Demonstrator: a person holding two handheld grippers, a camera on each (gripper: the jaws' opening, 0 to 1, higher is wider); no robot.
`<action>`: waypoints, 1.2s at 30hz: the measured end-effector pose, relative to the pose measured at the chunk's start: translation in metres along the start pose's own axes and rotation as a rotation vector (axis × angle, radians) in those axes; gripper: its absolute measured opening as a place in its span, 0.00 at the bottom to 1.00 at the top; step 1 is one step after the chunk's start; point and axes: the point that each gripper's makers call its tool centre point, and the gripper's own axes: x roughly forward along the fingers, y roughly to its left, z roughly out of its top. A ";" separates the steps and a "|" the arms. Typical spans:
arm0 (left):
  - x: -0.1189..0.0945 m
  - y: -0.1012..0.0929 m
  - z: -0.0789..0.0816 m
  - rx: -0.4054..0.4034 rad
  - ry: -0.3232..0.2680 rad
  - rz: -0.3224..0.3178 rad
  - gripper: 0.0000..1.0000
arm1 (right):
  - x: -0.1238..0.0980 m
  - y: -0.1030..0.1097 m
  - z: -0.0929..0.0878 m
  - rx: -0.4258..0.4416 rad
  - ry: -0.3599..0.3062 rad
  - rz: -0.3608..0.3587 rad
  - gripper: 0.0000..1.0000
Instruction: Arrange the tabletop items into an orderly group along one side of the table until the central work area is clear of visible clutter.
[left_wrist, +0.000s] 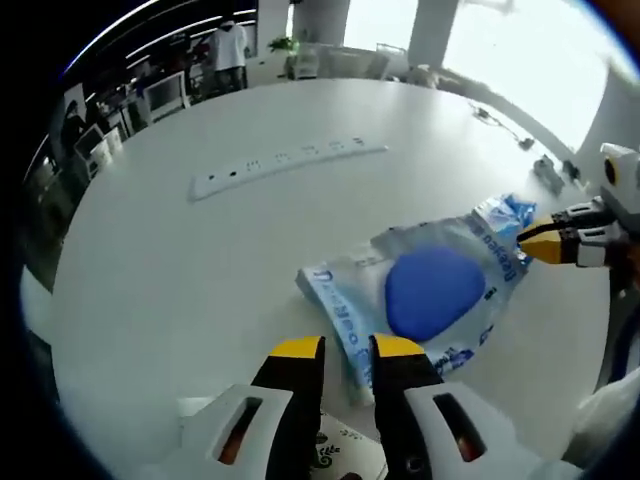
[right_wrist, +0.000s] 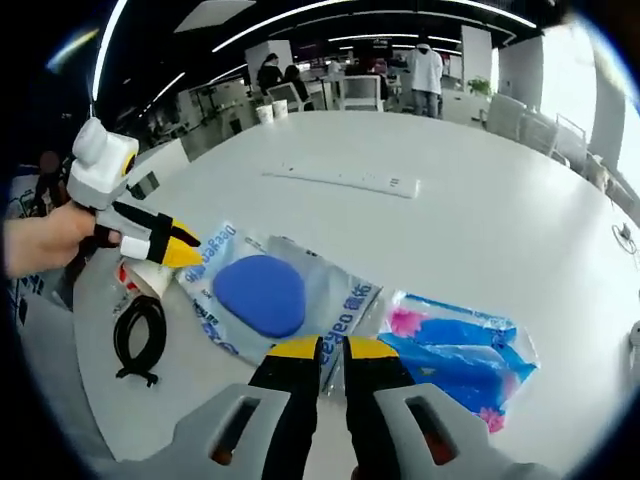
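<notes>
Left gripper view looks over a round white table (left_wrist: 200, 270) where a clear plastic packet holding a rounded blue pad (left_wrist: 432, 292) lies flat near the front edge. The left gripper (left_wrist: 347, 350) rises from the bottom with its yellow-tipped fingers a narrow gap apart just beside the packet's near corner; whether they pinch the film is hard to tell. The right gripper (left_wrist: 545, 243) enters from the right, its yellow tips together at the packet's far end, apparently on the edge, though the contact is too small to confirm. A long white power strip (left_wrist: 288, 165) lies well apart, farther back. A patterned card (left_wrist: 335, 455) under the left gripper is mostly hidden.

Right gripper view also shows a blue packet with pink flowers (right_wrist: 462, 350) just beside the clear one, and a coiled black cable (right_wrist: 140, 335) near the table's edge. A hand (right_wrist: 45, 240) holding the left gripper is cut off at the frame's side
</notes>
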 end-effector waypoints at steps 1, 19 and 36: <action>-0.001 0.000 0.002 -0.009 -0.009 -0.005 0.25 | -0.001 0.002 0.002 0.003 -0.009 0.006 0.06; -0.038 -0.006 0.018 0.014 -0.189 -0.154 0.89 | -0.011 0.024 0.004 -0.002 -0.065 0.054 0.21; -0.075 0.021 -0.008 0.192 -0.162 -0.166 0.88 | -0.015 0.021 -0.007 0.071 -0.064 0.049 0.21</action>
